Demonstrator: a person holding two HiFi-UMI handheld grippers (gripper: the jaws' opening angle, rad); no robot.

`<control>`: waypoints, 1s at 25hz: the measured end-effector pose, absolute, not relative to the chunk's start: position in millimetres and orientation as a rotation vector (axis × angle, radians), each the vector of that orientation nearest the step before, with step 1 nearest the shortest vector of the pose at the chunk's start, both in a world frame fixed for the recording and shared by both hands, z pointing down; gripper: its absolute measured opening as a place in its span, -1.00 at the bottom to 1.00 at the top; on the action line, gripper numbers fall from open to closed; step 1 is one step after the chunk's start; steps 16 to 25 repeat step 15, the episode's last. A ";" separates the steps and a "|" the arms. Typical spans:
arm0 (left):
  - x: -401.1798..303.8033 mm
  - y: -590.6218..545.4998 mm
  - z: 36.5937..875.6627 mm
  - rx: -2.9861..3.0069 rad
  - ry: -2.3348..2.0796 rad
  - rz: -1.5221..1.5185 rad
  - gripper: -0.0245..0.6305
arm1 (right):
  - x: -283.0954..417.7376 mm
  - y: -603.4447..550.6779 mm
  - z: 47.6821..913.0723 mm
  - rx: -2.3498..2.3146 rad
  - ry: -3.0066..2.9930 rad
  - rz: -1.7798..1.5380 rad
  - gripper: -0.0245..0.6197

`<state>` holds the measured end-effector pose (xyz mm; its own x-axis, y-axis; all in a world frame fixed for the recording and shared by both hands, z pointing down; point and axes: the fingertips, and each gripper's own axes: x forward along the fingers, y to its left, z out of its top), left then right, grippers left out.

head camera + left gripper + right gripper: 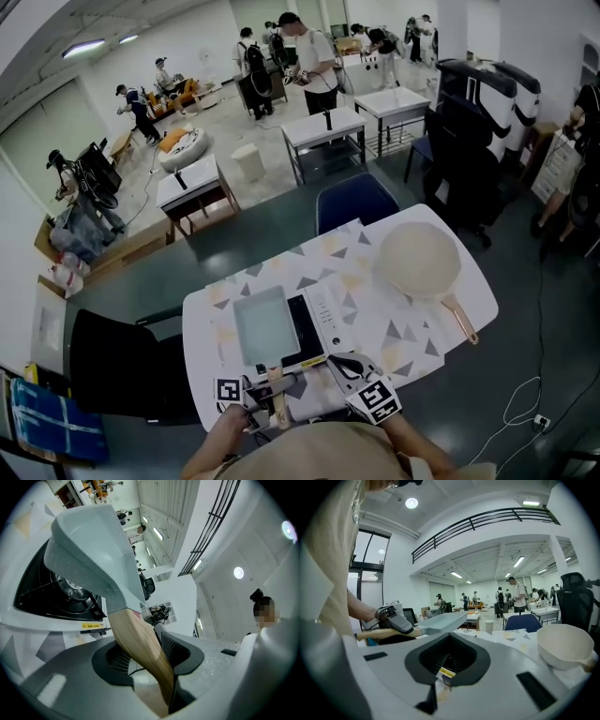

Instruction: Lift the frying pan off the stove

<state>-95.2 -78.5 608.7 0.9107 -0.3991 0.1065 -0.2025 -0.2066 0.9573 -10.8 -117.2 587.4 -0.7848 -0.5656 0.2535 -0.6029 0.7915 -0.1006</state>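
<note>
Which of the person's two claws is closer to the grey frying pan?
Left. The left gripper is clamped on the wooden handle of the frying pan. The right gripper is apart from it, at the near right corner of the stove.

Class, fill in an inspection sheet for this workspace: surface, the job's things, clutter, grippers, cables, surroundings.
Surface: white table with a triangle pattern.
Job's things: grey rectangular frying pan over the stove, apparently raised off it; its wooden handle points toward the person.
Clutter: cream round pan on the table's right side.
Grippers: left gripper has its claw shut on the wooden handle; right gripper has its claw at the stove's front corner, open or shut unclear.
Cables: a cable on the floor at right runs to a power strip.
Surroundings: blue chair beyond the table, black chair at left, people among other tables.
</note>
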 end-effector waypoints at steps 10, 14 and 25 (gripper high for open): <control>-105.0 -84.9 614.5 1.777 -0.469 -0.184 -0.39 | -12.9 -115.5 589.0 0.900 -2.775 0.258 -0.91; -107.2 -89.1 613.7 1.752 -0.474 -0.209 -0.39 | -10.6 -117.2 589.2 0.912 -2.769 0.259 -0.91; -107.3 -89.9 613.4 1.749 -0.474 -0.213 -0.39 | -10.1 -117.5 589.5 0.914 -2.768 0.259 -0.91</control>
